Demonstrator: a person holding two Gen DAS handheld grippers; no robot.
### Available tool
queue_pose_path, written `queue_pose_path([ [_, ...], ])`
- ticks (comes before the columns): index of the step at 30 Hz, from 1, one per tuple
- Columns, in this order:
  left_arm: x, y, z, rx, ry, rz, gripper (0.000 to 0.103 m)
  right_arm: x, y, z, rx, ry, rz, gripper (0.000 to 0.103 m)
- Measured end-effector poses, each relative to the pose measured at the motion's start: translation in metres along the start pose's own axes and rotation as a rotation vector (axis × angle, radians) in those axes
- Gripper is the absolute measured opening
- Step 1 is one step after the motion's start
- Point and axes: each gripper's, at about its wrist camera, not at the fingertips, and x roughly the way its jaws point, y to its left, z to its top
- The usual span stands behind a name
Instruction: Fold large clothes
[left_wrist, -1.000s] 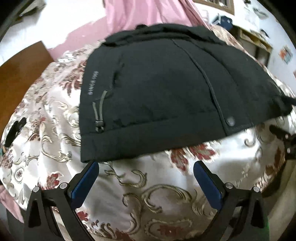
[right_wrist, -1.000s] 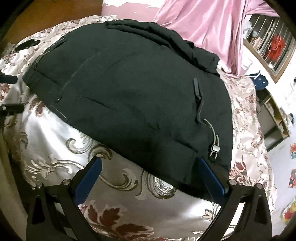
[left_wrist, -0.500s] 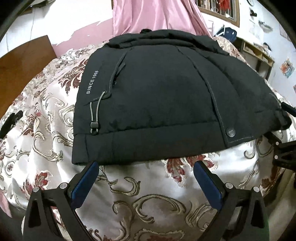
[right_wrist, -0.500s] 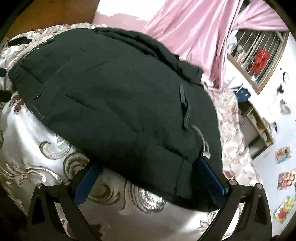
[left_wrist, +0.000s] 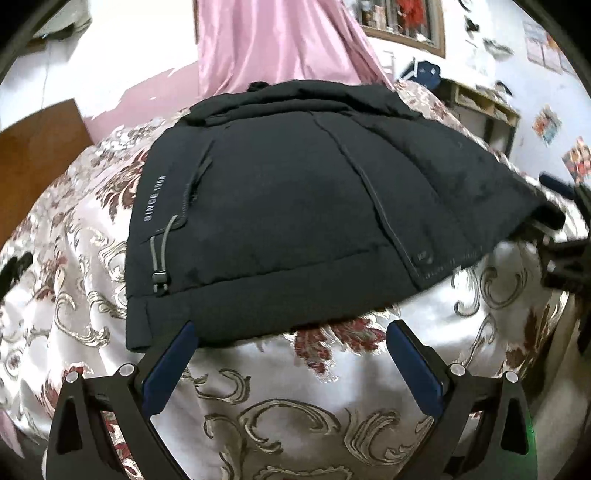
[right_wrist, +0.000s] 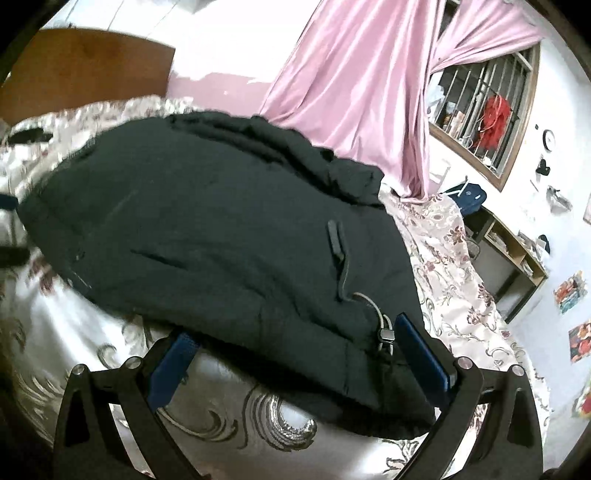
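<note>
A large black padded jacket (left_wrist: 295, 206) lies spread on a floral satin bedspread (left_wrist: 295, 406), its hem toward me; it also shows in the right wrist view (right_wrist: 221, 251). My left gripper (left_wrist: 291, 339) is open at the hem's left end, its left finger (left_wrist: 173, 354) touching the hem edge, nothing held. My right gripper (right_wrist: 291, 343) is open, its jaws straddling the hem's right corner, by the grey drawcord toggle (right_wrist: 386, 334). The right gripper also shows at the right edge of the left wrist view (left_wrist: 561, 240).
A pink curtain (right_wrist: 362, 85) hangs behind the bed. A wooden headboard (left_wrist: 40, 155) stands at the left. A barred window (right_wrist: 480, 110) and a wooden shelf unit (right_wrist: 513, 258) stand at the right. A small black object (left_wrist: 14, 269) lies on the bedspread at far left.
Both grippers have moved forward to the jacket's hem. The right gripper's jaws now straddle the hem's right corner, and the hem's right side has lifted. Both stay open.
</note>
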Motion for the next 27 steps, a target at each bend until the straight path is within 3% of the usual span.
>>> queue_pose_path([
  [6,0.009,-0.015,-0.003,0.071,0.036,0.058,0.103,0.000,-0.007,-0.003,0.037,-0.031,0.045,0.101],
  [14,0.017,-0.011,-0.005,0.069,0.053,0.105,0.103,0.012,-0.014,0.011,0.052,-0.037,0.094,0.101],
  [20,0.017,-0.004,-0.004,0.039,0.050,0.105,0.103,0.015,-0.002,-0.003,-0.148,0.083,0.218,0.101],
  [23,0.021,-0.002,-0.003,0.033,0.061,0.107,0.103,0.016,0.012,-0.018,-0.306,0.114,0.157,0.101],
  [25,0.021,0.001,-0.002,0.017,0.064,0.111,0.103,0.027,0.025,-0.027,-0.407,0.119,-0.018,0.101],
  [27,0.019,0.005,-0.001,-0.001,0.059,0.109,0.103,0.030,0.029,-0.026,-0.407,0.097,-0.054,0.101],
])
